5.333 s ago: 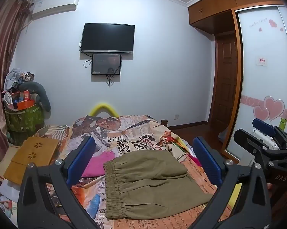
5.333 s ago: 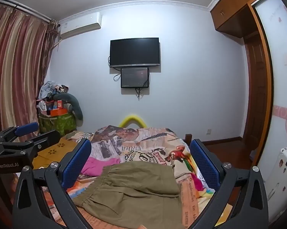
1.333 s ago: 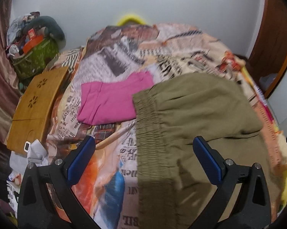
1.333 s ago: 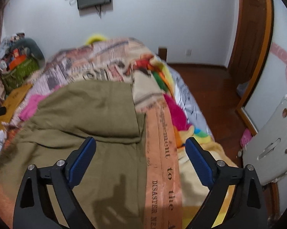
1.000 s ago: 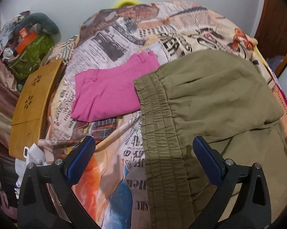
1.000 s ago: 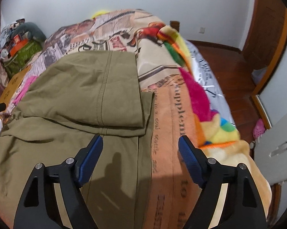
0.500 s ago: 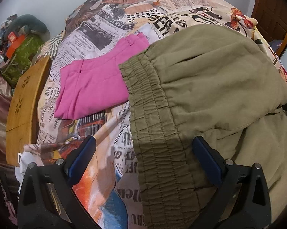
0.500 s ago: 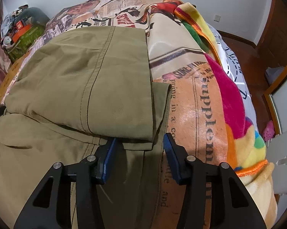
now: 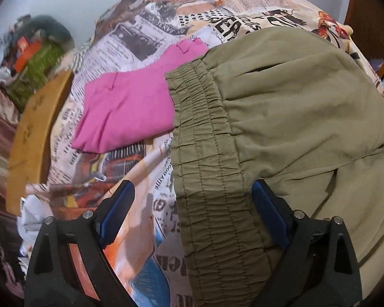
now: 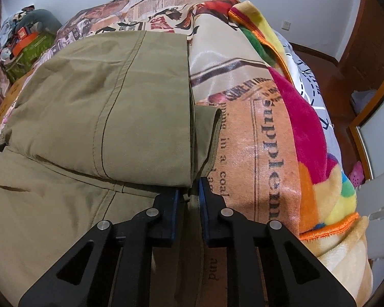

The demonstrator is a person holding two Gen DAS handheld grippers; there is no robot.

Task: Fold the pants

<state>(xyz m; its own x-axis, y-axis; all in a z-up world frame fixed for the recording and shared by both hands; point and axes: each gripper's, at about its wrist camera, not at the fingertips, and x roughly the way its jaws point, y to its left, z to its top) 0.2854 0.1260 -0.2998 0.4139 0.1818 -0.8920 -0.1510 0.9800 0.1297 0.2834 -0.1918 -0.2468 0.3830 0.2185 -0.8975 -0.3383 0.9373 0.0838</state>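
Note:
Olive-green pants (image 9: 273, 117) lie partly folded on the bed, a folded layer resting on the lower one. Their elastic waistband (image 9: 204, 168) runs down the left wrist view. My left gripper (image 9: 192, 204) is open, its jaws either side of the waistband, low over it. In the right wrist view the pants (image 10: 102, 107) fill the left half. My right gripper (image 10: 188, 194) is shut on the pants' lower-layer edge, just below the folded layer's corner.
A folded pink garment (image 9: 125, 107) lies left of the waistband. A newspaper-print blanket (image 10: 258, 138) covers the bed. A wooden board (image 9: 36, 128) and a green basket (image 9: 38, 69) stand at the left. The bed's right edge drops to the floor (image 10: 345, 97).
Both grippers have come down onto the pants. The left jaws narrowed around the waistband. The right gripper closed on the lower-layer edge.

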